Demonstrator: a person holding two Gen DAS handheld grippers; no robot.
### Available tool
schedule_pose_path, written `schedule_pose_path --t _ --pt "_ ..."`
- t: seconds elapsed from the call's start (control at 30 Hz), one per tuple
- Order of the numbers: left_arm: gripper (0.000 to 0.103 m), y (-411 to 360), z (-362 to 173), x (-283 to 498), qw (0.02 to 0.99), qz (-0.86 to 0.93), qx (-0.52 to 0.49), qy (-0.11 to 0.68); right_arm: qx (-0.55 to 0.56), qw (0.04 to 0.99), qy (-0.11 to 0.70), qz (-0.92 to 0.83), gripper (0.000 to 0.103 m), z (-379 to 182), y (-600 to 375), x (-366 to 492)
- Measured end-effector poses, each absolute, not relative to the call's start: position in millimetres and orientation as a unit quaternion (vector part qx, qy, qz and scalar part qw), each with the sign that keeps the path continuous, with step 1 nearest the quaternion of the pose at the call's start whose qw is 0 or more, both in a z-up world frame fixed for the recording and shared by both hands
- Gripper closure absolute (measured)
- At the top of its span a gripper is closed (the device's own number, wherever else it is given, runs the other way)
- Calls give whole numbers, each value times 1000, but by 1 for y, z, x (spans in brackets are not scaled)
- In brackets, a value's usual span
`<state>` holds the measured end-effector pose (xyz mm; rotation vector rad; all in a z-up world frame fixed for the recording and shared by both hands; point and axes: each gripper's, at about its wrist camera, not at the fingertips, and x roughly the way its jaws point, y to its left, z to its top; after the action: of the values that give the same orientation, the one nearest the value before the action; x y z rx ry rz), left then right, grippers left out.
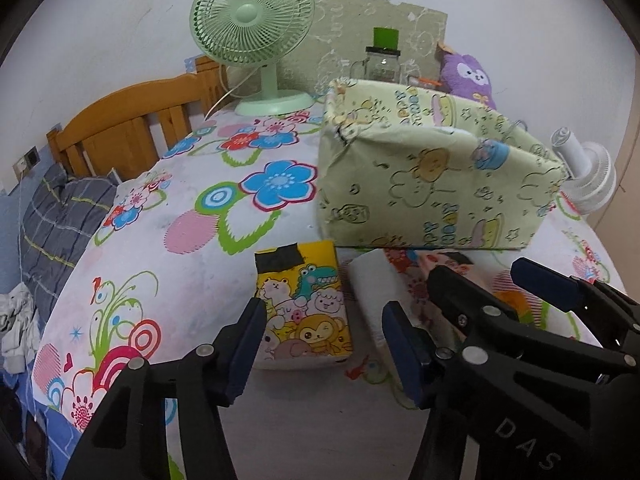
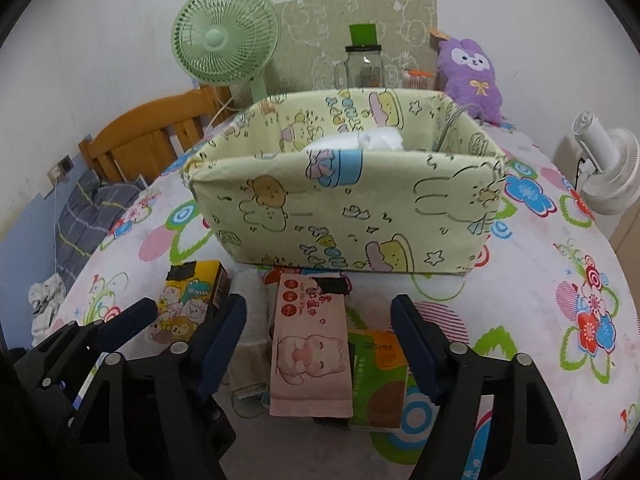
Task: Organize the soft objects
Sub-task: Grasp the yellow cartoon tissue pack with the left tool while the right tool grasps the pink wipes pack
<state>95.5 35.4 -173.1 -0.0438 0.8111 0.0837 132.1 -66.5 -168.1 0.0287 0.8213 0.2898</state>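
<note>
Left tongs are part open, straddling the yellow cartoon tissue pack; the left pad looks to be at the pack's edge, the right pad stands clear of it, so no grip yet. Right tongs are part open too, around the pink tissue pack, with gaps on both sides and nothing pinched.

Both packs lie flat on the floral-sheet bed, just in front of the fabric storage bin. The pink pack sits on top of an orange-green pack, with a white pack just beside it. Something white is already inside the bin.

Further back: green fan, glass jar, purple plush, white fan at the right.

Risks, as a guess: the two tongs sit very close together, so they could knock each other on closing. The right tongs may catch the orange-green pack underneath along with the pink one. Packs are squashy, so an off-centre pinch could let them slide out. The bin wall is soft and near, and a low lift could shove or fold it.
</note>
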Motion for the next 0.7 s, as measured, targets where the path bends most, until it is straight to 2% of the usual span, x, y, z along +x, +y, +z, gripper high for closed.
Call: schedule_pose_path --t 0.27,0.53,0.7 --pt "49 41 -178 100 917 54 -16 396 5 903 406 138 37 -174 -57 137" --pt "51 35 -182 103 917 68 10 393 15 895 423 143 57 -181 -56 143" --pt "51 35 -183 104 917 70 11 392 14 895 423 140 60 -182 -56 144"
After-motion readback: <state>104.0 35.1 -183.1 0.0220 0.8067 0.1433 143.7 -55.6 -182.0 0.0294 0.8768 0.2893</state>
